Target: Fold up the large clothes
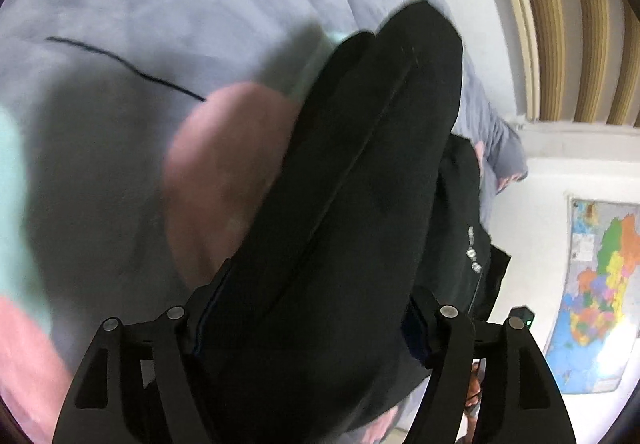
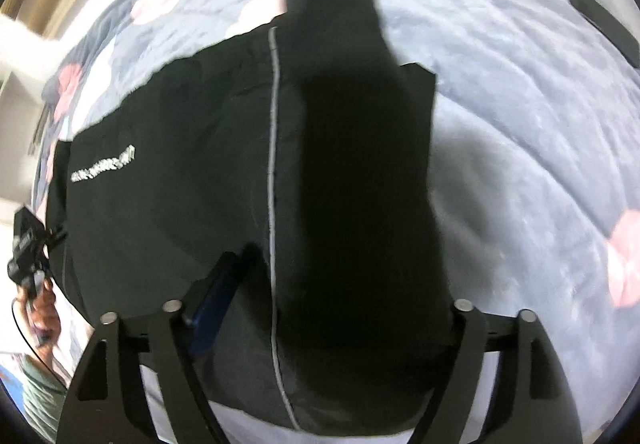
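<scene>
Grey-blue blanket (image 2: 520, 123) with pink and mint patches covers the bed, wide open room on it in both views. Left wrist view: bare blanket fills the left half, a thin dark cord (image 1: 120, 63) lies across it; bed edge runs along the right, then white wall (image 1: 540, 171), ribbed tan panel (image 1: 560, 23) above, map (image 1: 600, 296) lower right. Right wrist view: bed edge and tan frame upper left, free blanket all down the right, a flat dark object (image 2: 604, 27) near the top right, too blurred to identify.

Black jacket (image 2: 180, 183) lies spread on the bed, grey zip line (image 2: 273, 163) running up its middle, white lettering on its left part. Black sleeve (image 2: 360, 163) lies folded along the jacket, right of the zip.

Left tongs (image 1: 312, 308): jaws spread wide, sleeve (image 1: 360, 163) runs lengthwise between them; pads look clear of the cloth, though contact at the tips is hard to judge. Right tongs (image 2: 340, 292): jaws spread wide, sleeve and zip between them, no visible pinch; the right fingertip is lost against black cloth.

Other gripper and a hand (image 2: 36, 304) show at the right view's left edge, cut off. Both frames motion-blurred; jacket's near hem hidden under the tongs.
</scene>
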`<move>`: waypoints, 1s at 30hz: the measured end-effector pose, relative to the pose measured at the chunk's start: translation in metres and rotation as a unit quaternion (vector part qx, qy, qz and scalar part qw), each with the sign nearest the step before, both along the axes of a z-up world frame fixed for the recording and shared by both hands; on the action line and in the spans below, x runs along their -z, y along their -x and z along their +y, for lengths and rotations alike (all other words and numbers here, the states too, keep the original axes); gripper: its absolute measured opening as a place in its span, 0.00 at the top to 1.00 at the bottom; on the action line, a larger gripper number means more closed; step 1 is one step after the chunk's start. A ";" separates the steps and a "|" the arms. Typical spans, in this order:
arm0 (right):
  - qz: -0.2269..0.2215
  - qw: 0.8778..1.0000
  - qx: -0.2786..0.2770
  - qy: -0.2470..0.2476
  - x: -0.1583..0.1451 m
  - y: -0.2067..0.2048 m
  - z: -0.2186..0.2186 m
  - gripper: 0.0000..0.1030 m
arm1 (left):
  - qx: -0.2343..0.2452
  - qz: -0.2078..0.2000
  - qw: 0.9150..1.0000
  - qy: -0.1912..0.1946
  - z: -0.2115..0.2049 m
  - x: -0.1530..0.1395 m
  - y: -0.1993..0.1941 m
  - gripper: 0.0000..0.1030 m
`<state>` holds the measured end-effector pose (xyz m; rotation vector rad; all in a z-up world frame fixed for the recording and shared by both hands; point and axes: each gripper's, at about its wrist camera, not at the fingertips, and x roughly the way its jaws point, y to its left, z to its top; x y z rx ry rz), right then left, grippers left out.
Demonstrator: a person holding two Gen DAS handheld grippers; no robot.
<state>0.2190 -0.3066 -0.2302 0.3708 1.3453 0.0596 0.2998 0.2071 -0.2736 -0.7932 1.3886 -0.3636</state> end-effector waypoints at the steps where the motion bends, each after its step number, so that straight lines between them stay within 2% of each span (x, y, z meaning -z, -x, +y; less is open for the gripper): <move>1: 0.004 1.000 -0.010 0.005 0.007 -0.003 0.000 0.14 | 0.002 -0.001 1.000 -0.010 -0.003 0.002 -0.004 0.26; 4: 0.005 0.999 -0.035 -0.003 0.023 -0.014 -0.007 0.06 | -0.010 0.008 1.000 -0.014 -0.006 0.012 -0.014 0.25; 7: 0.003 0.998 -0.040 -0.051 0.042 -0.026 -0.021 0.00 | -0.015 0.019 1.000 -0.006 -0.012 0.025 -0.022 0.22; 10: 0.008 0.991 -0.019 -0.132 0.063 -0.030 -0.036 0.00 | -0.033 0.049 0.998 0.036 -0.012 0.049 -0.027 0.13; 12: 0.002 0.984 -0.008 -0.178 0.076 -0.031 -0.042 0.00 | -0.049 0.046 0.996 0.059 -0.012 0.058 -0.026 0.13; 13: -0.003 0.982 -0.007 -0.188 0.078 -0.032 -0.043 0.02 | -0.050 0.038 0.996 0.056 -0.013 0.057 -0.025 0.14; 14: -0.013 0.980 -0.008 -0.196 0.077 -0.032 -0.043 0.12 | -0.048 0.021 0.997 0.048 -0.016 0.052 -0.023 0.25; 16: -0.028 0.980 -0.012 -0.198 0.070 -0.034 -0.041 0.22 | -0.041 -0.011 0.998 0.041 -0.020 0.040 -0.017 0.45; 17: -0.033 0.980 -0.018 -0.193 0.066 -0.036 -0.038 0.33 | -0.040 -0.026 0.998 0.033 -0.023 0.031 -0.013 0.55; 18: -0.041 0.982 -0.028 -0.184 0.058 -0.035 -0.037 0.40 | -0.036 -0.039 0.998 0.028 -0.025 0.024 -0.010 0.59; 19: -0.045 0.982 -0.031 -0.178 0.054 -0.034 -0.036 0.51 | -0.033 -0.053 0.998 0.024 -0.028 0.015 -0.006 0.64; 20: -0.052 0.983 -0.035 -0.174 0.045 -0.033 -0.036 0.57 | -0.031 -0.072 0.997 0.021 -0.032 0.003 0.000 0.65; 23: -0.082 0.982 -0.063 -0.158 0.013 -0.026 -0.028 0.62 | -0.024 -0.110 0.993 0.037 -0.042 -0.027 0.017 0.69; 25: -0.109 0.978 -0.099 -0.145 -0.019 -0.016 -0.015 0.62 | -0.010 -0.140 0.989 0.052 -0.049 -0.056 0.035 0.69; 28: -0.138 0.974 -0.136 -0.115 -0.064 0.010 0.007 0.63 | 0.011 -0.177 0.983 0.047 -0.059 -0.097 0.065 0.69; 30: -0.153 0.971 -0.146 -0.111 -0.090 0.027 0.015 0.63 | 0.008 -0.197 0.979 0.053 -0.054 -0.124 0.091 0.69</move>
